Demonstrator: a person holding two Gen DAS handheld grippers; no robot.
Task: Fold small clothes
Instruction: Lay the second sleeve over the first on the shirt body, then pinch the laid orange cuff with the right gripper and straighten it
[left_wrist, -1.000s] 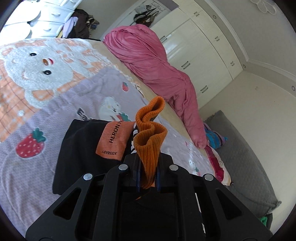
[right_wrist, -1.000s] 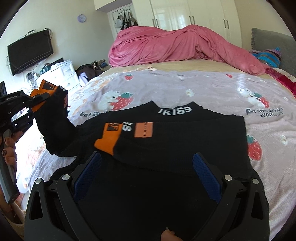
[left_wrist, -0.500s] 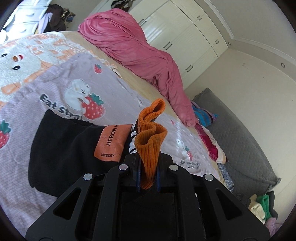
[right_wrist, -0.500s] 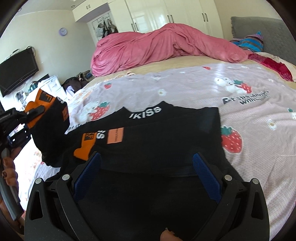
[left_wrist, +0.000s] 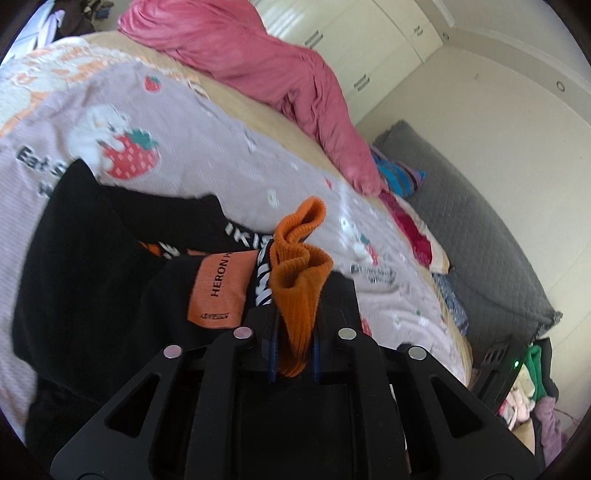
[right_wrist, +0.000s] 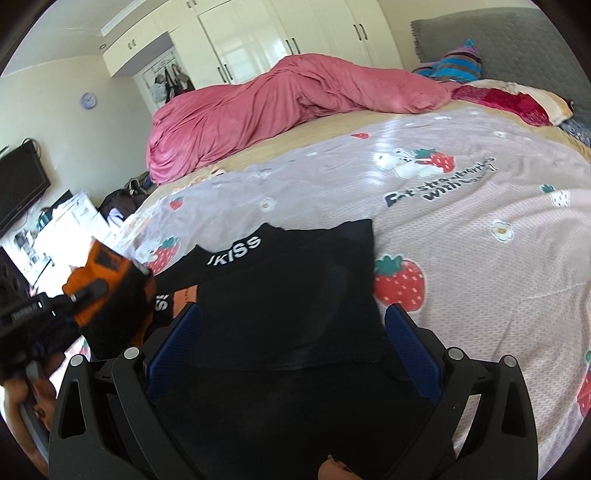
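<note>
The black sweater has a ribbed orange cuff, an orange patch and white collar lettering, lying on a lilac sheet printed with red strawberries and white bears, a plain pink duvet behind the sweater.

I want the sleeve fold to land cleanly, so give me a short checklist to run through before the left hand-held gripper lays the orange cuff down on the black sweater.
1. Cuff grip: left hand-held gripper is shut on the orange cuff. Ok.
2. Sleeve off the bed: black sleeve hangs lifted from the gripper. Ok.
3. Black sweater body lying flat on the strawberry blanket: mostly flat. Ok.
4. Right hand-held gripper open, holding nothing, over the sweater's near edge. Ok.
5. Right gripper pressing the body down: cannot tell.
6. Other sleeve already folded across the chest: its orange patch shows there. Ok.
</note>
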